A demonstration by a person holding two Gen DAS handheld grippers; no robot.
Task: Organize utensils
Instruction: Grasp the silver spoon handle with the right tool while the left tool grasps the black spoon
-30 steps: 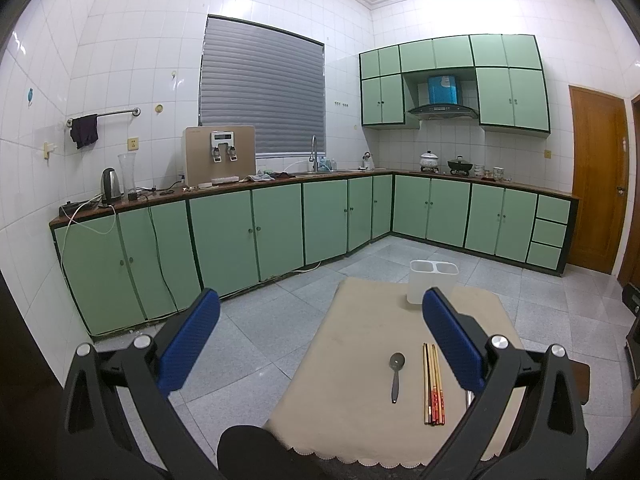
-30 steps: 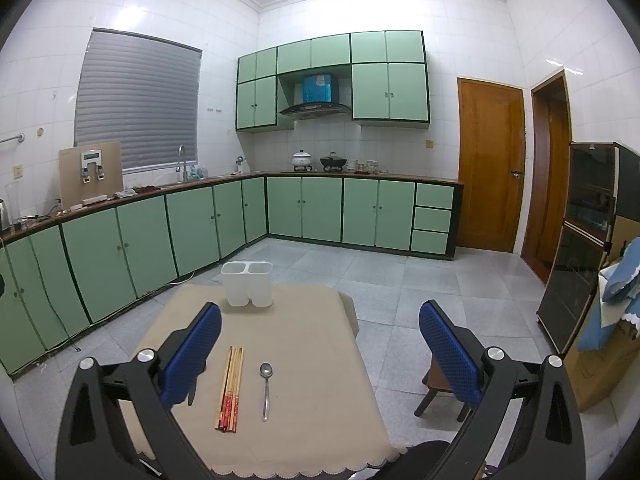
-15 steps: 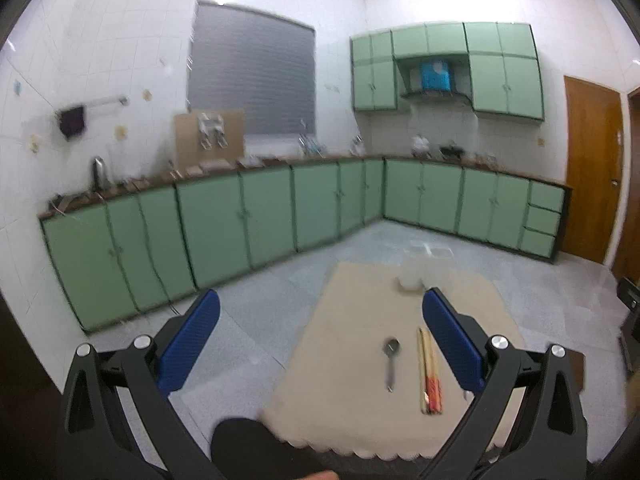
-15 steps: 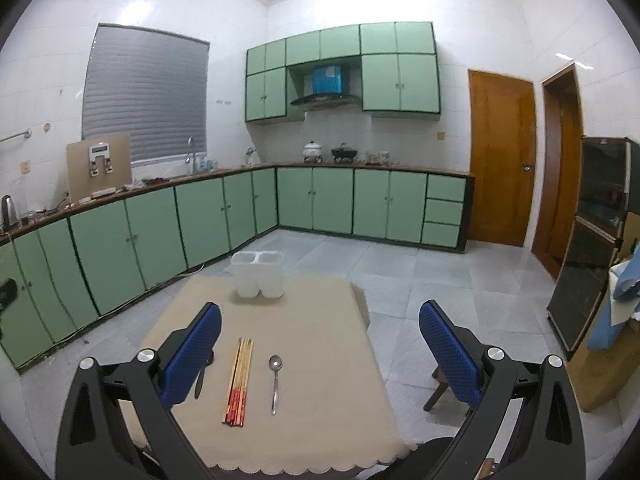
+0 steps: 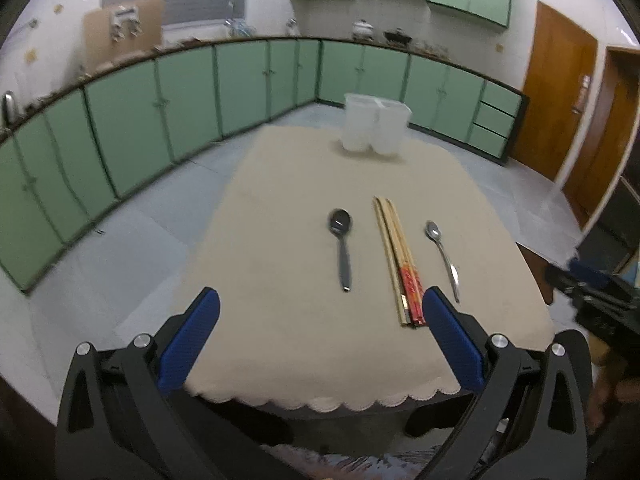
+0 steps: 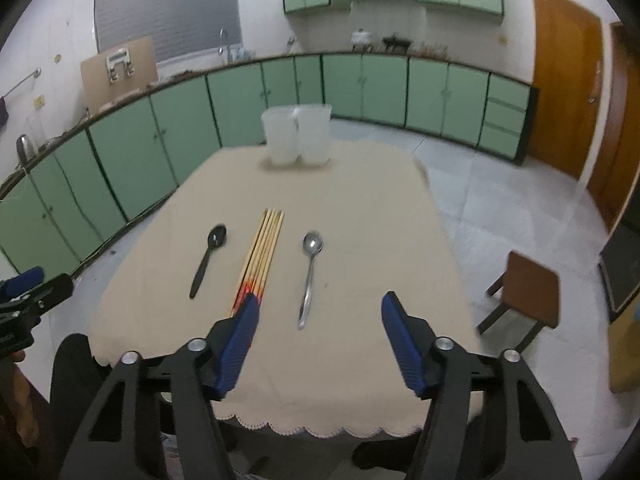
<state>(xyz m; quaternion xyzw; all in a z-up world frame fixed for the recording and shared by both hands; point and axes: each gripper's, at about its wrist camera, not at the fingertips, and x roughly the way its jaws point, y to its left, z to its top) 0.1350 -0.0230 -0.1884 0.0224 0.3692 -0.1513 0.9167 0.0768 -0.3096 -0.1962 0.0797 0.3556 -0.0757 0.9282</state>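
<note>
A dark spoon (image 5: 341, 240) (image 6: 208, 258), a bundle of wooden chopsticks (image 5: 396, 256) (image 6: 262, 254) and a silver spoon (image 5: 442, 256) (image 6: 310, 272) lie side by side on a table with a beige cloth (image 5: 300, 208) (image 6: 368, 208). A white two-compartment holder (image 5: 376, 124) (image 6: 297, 134) stands at the far edge. My left gripper (image 5: 320, 304) is open and empty above the near edge. My right gripper (image 6: 320, 304) is open and empty, just short of the silver spoon's handle.
Green cabinets (image 5: 160, 96) line the walls behind the table. A wooden stool (image 6: 528, 292) stands right of the table. Brown doors (image 5: 560, 100) are at the far right. The other gripper shows at the left edge of the right wrist view (image 6: 28, 300).
Both grippers have tilted down and moved forward over the table; the utensils now appear larger and closer. Both stay open.
</note>
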